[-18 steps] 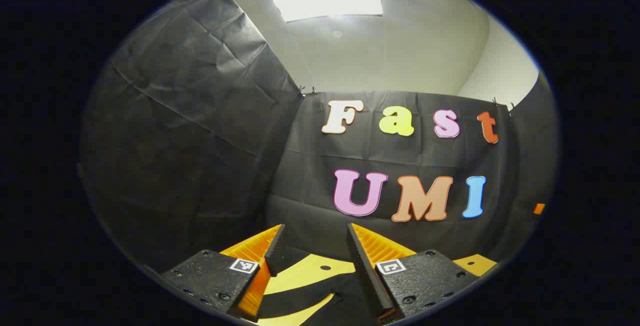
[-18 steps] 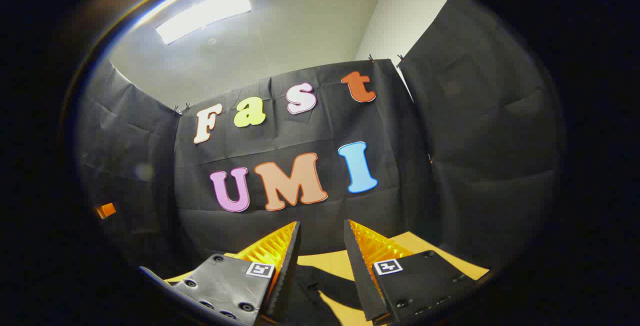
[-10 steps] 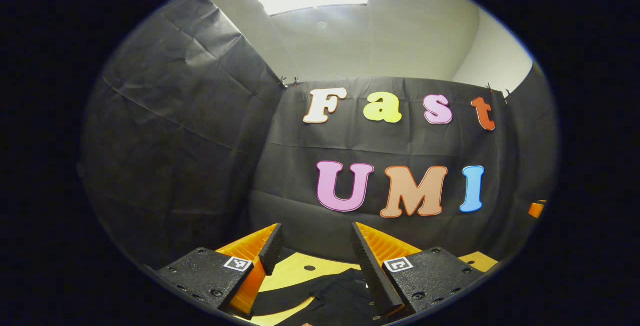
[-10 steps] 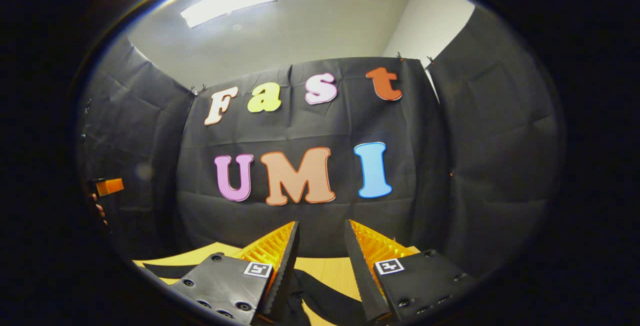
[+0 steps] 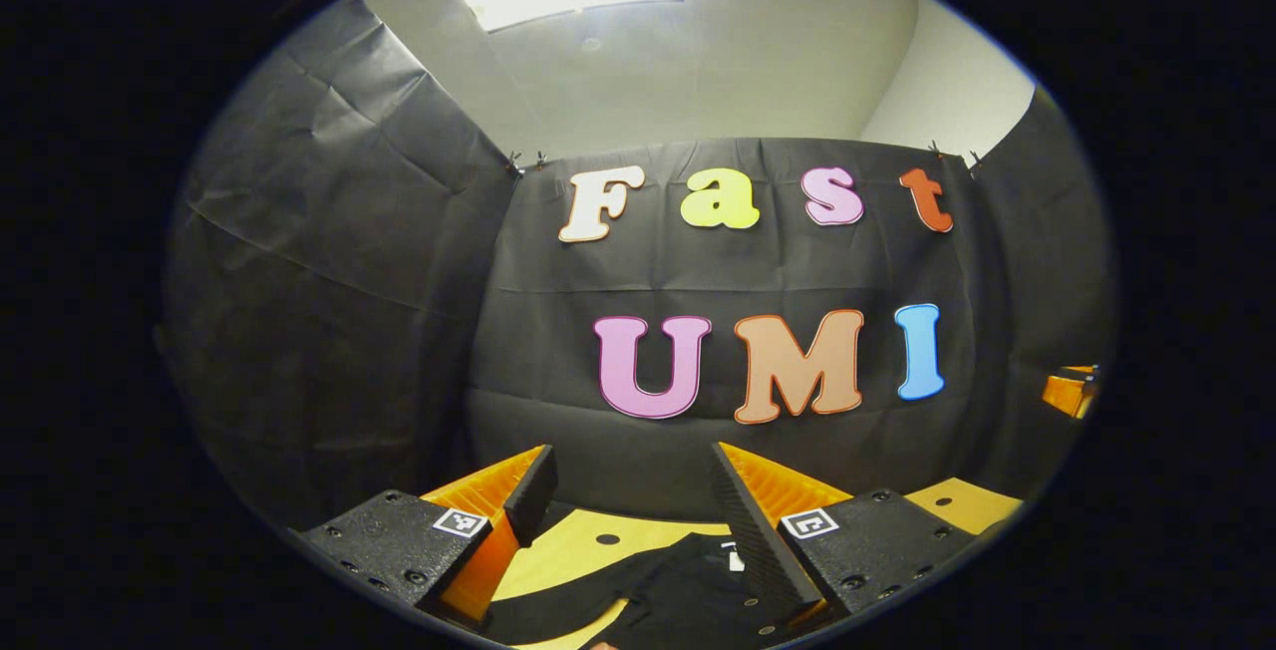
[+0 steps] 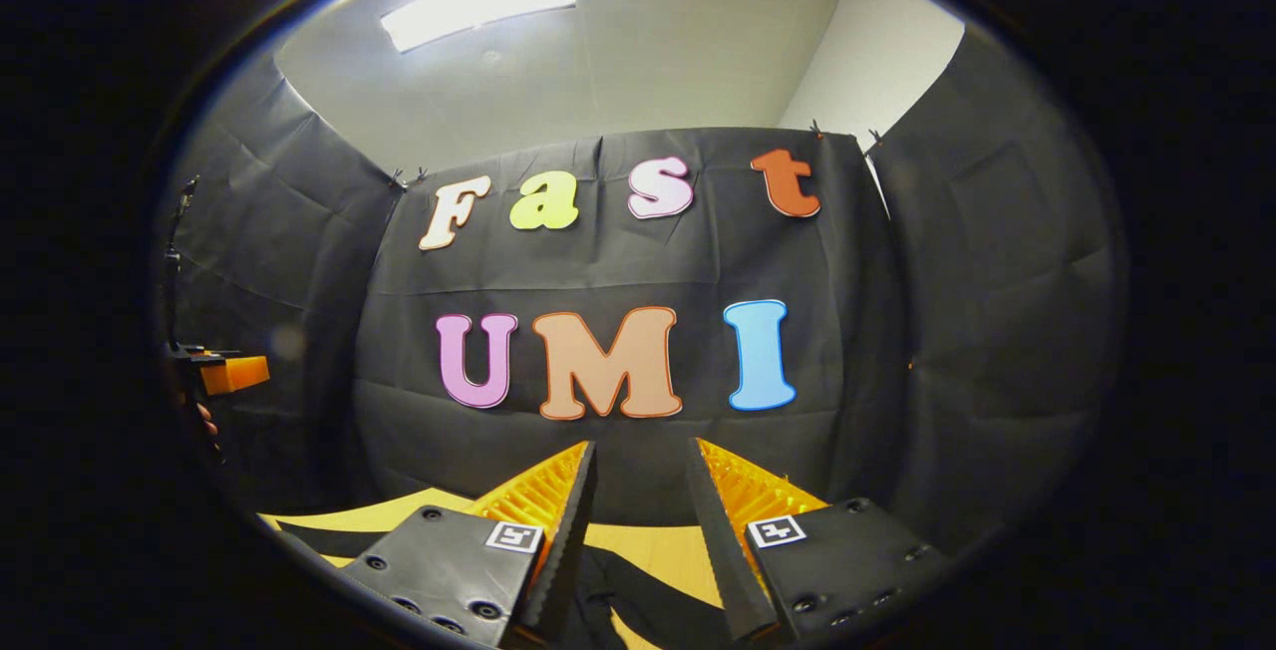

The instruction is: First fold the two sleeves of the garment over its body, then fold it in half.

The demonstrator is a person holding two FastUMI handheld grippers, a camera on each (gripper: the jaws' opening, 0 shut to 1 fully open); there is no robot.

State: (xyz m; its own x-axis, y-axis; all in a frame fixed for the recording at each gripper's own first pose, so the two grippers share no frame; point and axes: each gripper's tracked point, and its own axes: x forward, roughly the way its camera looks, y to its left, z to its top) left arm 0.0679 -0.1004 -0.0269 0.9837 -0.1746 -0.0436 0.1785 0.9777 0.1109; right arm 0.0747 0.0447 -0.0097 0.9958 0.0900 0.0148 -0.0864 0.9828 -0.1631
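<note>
The black garment [image 5: 663,590] lies flat on the yellow wooden table [image 5: 583,542], below and just ahead of my left gripper [image 5: 630,476]. That gripper is open, held above the cloth with nothing between its fingers. In the right gripper view a strip of the same garment [image 6: 638,602] lies on the table [image 6: 663,548] under my right gripper [image 6: 641,466], which is also open and holds nothing. Both point level at the booth's back wall. Each shows at the edge of the other's view: the right gripper [image 5: 1067,393] and the left gripper [image 6: 227,373].
Black cloth walls close the booth at the back and on both sides. The table has a small hole [image 5: 607,538] near its far edge. A hand [image 6: 206,421] shows below the left gripper at the left edge of the right gripper view.
My left gripper has turned right and its jaws have opened a little wider; more of the garment shows under it. My right gripper has turned left, bringing the left gripper further into its view.
</note>
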